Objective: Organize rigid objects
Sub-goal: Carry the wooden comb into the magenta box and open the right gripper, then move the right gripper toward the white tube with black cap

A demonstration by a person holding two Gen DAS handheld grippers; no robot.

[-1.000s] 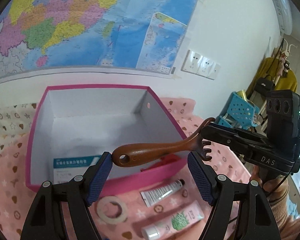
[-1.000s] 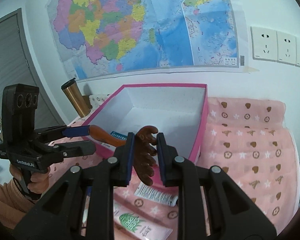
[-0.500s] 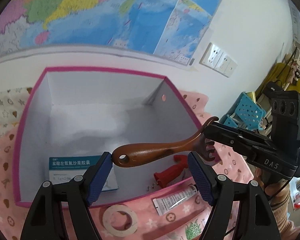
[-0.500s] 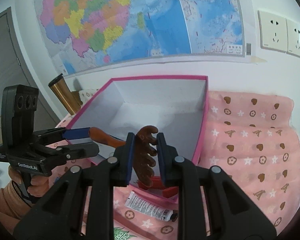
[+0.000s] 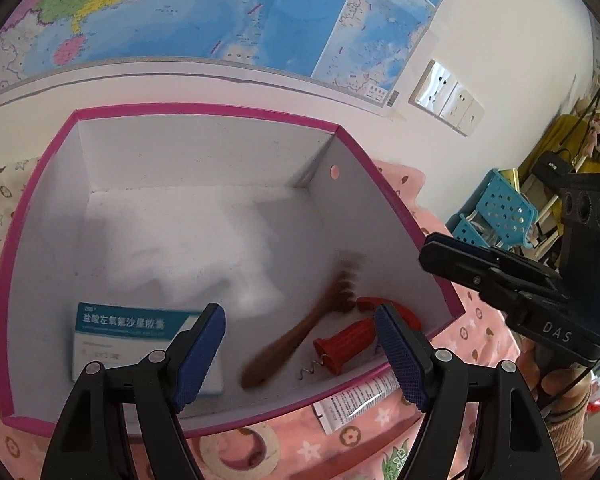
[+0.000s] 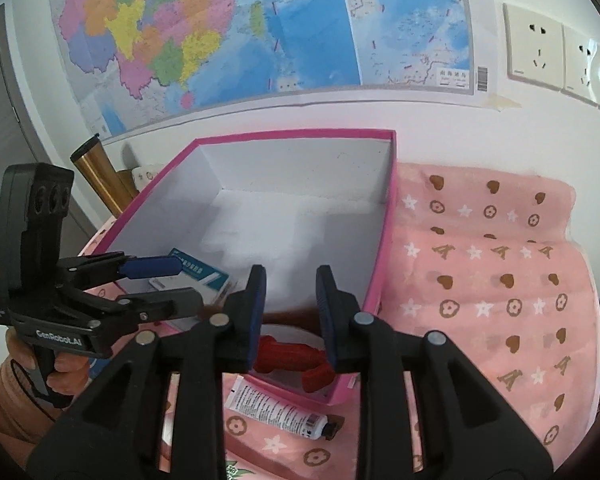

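Through my left wrist camera, my left tongs (image 5: 300, 356) are standing wide and empty over the near rim of the pink box (image 5: 204, 110), because the wooden back scratcher (image 5: 300, 336) is now lying, blurred, on the box floor below them. Its long axis is running diagonally, rounded handle end toward the near wall and claw end toward the far right, just beside the red corkscrew (image 5: 347, 342), with the medicine carton (image 5: 140, 340) apart on the left. My right tongs (image 5: 451, 258) are hanging above the box's right wall. Through my right wrist camera, my right tongs (image 6: 290, 316) have just been opening; they are standing fairly narrow, nothing pressed between the pads, over the box's near corner. I am seeing only a brown smear of the scratcher there. A tube (image 6: 284, 412) is waiting on the pink cloth (image 6: 499, 300) outside, likely next.
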